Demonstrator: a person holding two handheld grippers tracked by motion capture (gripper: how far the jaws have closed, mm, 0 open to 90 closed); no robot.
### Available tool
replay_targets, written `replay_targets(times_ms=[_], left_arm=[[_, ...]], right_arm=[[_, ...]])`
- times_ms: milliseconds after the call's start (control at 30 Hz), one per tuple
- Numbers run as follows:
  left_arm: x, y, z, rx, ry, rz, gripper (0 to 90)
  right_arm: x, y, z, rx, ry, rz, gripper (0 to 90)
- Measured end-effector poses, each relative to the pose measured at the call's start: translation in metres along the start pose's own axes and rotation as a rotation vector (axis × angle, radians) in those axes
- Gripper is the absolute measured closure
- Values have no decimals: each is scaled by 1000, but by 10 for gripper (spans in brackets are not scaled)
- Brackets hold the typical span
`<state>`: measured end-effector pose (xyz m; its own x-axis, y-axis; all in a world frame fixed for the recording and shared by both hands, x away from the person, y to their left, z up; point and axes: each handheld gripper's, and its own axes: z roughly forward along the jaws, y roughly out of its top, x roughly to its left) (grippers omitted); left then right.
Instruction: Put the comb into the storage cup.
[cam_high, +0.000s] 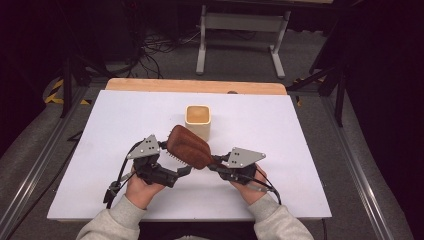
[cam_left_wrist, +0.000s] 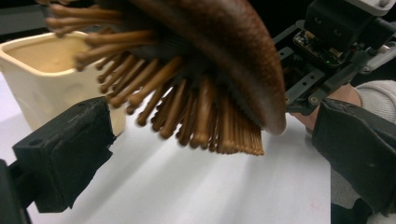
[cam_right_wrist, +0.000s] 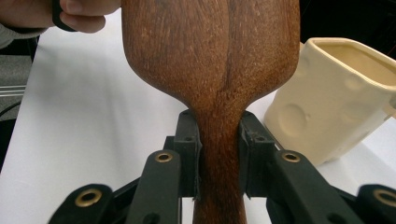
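Overhead, the wooden paddle hairbrush (cam_high: 187, 146) was held diagonally, oval head toward the cream dimpled cup (cam_high: 198, 120), handle clamped in the right gripper (cam_right_wrist: 219, 154); left gripper (cam_high: 186, 170) jaws gaped empty beneath its peg bristles.

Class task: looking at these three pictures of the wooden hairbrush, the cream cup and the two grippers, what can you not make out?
- Hairbrush handle: high view, hidden by the right gripper; right gripper view, its end cut off at the bottom edge.
- Cup inside: high view, too small to tell what it holds.
- Brush bristles: left gripper view, tips blurred.
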<state>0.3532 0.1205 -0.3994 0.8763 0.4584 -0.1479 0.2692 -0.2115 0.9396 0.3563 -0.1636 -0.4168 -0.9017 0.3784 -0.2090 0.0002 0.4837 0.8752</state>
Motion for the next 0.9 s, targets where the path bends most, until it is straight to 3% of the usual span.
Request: replay_targets(times_ms=[333,533,900], left_arm=[[0,1,8,1,16,-24,29],[0,2,7,-1,50,-38,140],[-1,4,1,5,19,-63,396]], right_arm=[[4,0,5,6,-12,-14,724],[8,0,9,3,-21,-17,723],[15,-3,17,43,-36,-64,718]])
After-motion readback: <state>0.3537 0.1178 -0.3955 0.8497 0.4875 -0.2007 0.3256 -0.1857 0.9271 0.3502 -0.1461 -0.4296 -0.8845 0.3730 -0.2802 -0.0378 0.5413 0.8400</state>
